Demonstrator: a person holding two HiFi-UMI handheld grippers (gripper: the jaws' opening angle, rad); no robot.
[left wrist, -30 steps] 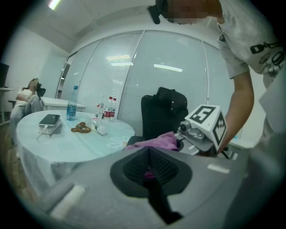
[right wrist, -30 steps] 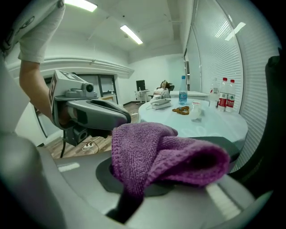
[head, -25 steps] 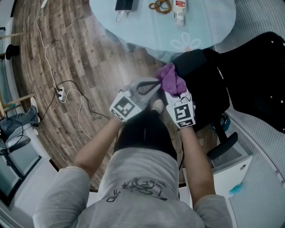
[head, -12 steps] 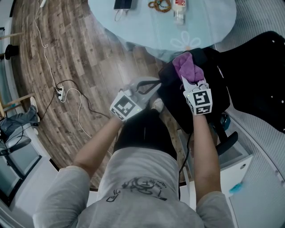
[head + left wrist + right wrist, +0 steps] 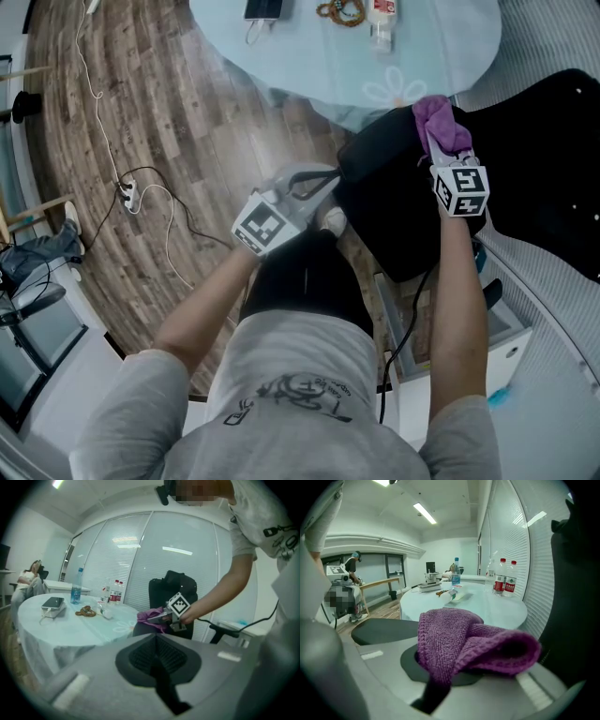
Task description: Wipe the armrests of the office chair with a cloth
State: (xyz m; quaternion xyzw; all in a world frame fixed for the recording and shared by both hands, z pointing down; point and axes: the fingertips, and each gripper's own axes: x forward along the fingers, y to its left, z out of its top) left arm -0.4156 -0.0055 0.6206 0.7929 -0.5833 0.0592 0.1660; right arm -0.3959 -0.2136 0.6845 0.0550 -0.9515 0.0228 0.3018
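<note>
The purple cloth (image 5: 464, 641) is a thick, nubbly knit, soft and light. It should fold and drape around an armrest with no effort, but it will bunch or drag loose if held only by a corner, so the best hold is on a gathered fold near its middle, with a pad of fabric left free to rub. The right gripper (image 5: 439, 146) has it about that way: its fingers are pinched on a bundled fold, and the rest bulges out in front. The cloth hangs over the far side of the black office chair (image 5: 398, 220), close to the edge of the round tabletop (image 5: 319, 66); whether it touches the chair I cannot tell. What looks like an armrest (image 5: 224, 629) sticks out to the side, away from the cloth. The left gripper (image 5: 323, 183) has its fingers pressed together on nothing. A second ago the cloth was beside the left gripper at the chair's near edge — since then the right gripper has carried it across the chair, while the left has stayed put.
</note>
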